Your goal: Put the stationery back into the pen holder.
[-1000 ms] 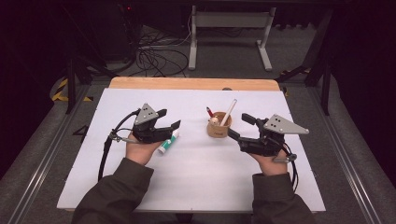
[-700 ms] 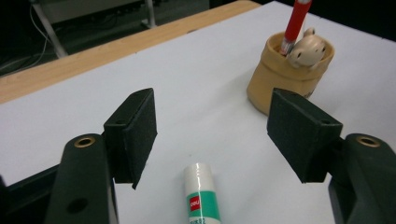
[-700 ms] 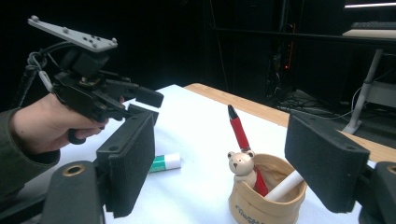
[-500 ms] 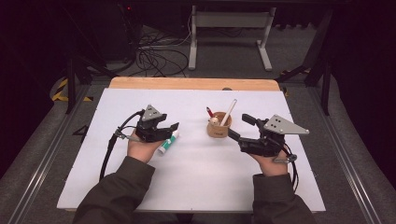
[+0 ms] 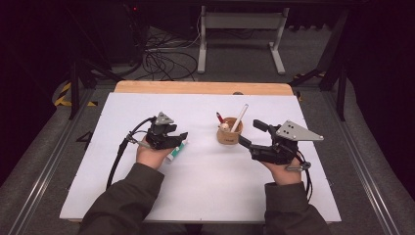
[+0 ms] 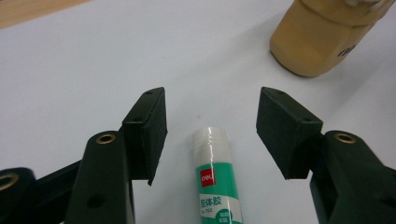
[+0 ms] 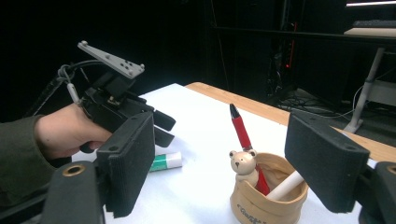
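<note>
Lower now than a second ago, left gripper [image 6: 212, 126] has dropped over the glue stick [image 6: 215, 177] and its jaws have just been closing, though gaps remain on both sides of the tube; pads [image 6: 148, 130] not yet touching it. Half-wide, then, nothing held. Stick lies flat on the white bench [image 5: 205, 191], cap end pointing away between the jaws, so the straddle looks meant for a pinch across the tube's width. From above, the stick [image 5: 175, 152] pokes out just under the left gripper [image 5: 172, 138], well left of the cup [image 5: 230, 136]. Right gripper [image 5: 250, 134] has not shifted: hovers just right of the cup, jaws spread and empty, likely waiting or ready to steady the cup. In the right gripper view the jaws [image 7: 229, 154] frame the cup [image 7: 267, 196], which stands upright and holds a red pen [image 7: 243, 133], a white stick [image 7: 287, 185] leaning to the rim, and a small bear figure [image 7: 243, 164] at its front edge. Room left inside for the glue stick, I judge. Cup's tan base [image 6: 322, 37] sits beyond the left jaws, apart from the tube.
</note>
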### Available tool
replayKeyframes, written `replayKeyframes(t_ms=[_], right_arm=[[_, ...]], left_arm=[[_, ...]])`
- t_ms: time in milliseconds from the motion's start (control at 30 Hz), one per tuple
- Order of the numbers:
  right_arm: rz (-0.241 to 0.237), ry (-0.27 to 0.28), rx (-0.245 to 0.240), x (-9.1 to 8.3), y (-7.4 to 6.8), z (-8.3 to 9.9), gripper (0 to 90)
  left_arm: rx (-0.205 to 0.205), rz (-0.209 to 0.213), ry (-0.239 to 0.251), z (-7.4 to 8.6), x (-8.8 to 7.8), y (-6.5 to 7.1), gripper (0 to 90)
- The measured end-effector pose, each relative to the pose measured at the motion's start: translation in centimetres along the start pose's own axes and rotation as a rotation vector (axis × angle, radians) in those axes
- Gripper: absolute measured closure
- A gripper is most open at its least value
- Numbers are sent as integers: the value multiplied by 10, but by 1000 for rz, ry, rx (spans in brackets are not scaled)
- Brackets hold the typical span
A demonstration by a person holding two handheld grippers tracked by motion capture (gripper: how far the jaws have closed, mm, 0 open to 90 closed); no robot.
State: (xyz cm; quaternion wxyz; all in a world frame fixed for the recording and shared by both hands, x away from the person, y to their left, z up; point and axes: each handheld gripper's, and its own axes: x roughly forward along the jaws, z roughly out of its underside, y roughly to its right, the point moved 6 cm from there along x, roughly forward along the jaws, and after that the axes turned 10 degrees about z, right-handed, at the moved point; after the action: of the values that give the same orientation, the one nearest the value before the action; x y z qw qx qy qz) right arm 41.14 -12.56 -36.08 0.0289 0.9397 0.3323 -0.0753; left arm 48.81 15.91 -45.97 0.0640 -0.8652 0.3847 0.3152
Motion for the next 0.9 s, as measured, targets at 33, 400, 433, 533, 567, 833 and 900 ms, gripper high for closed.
replayKeyframes(t_ms=[33, 400, 433, 533, 567, 833, 900], right_arm=[[0, 0, 0, 0, 0, 0, 253], [-1, -3, -2, 1, 0, 0, 253], [0, -4, -2, 1, 0, 0, 253], [1, -6, 0, 1, 0, 1, 253], [2, -5, -1, 1, 0, 1, 253], [0, -4, -4, 1, 0, 1, 253], [-1, -4, -5, 1, -1, 1, 253]], left_arm=[[5, -2, -11, 1, 2, -1, 449], [-20, -3, -74, 10, 17, -5, 474], [-21, -10, -80, 11, 18, -6, 478], [-33, -9, -95, 14, 22, -9, 487], [-33, -8, -99, 14, 23, -10, 487], [-35, -5, -138, 20, 30, -11, 515], [-32, 3, -152, 21, 31, -10, 550]])
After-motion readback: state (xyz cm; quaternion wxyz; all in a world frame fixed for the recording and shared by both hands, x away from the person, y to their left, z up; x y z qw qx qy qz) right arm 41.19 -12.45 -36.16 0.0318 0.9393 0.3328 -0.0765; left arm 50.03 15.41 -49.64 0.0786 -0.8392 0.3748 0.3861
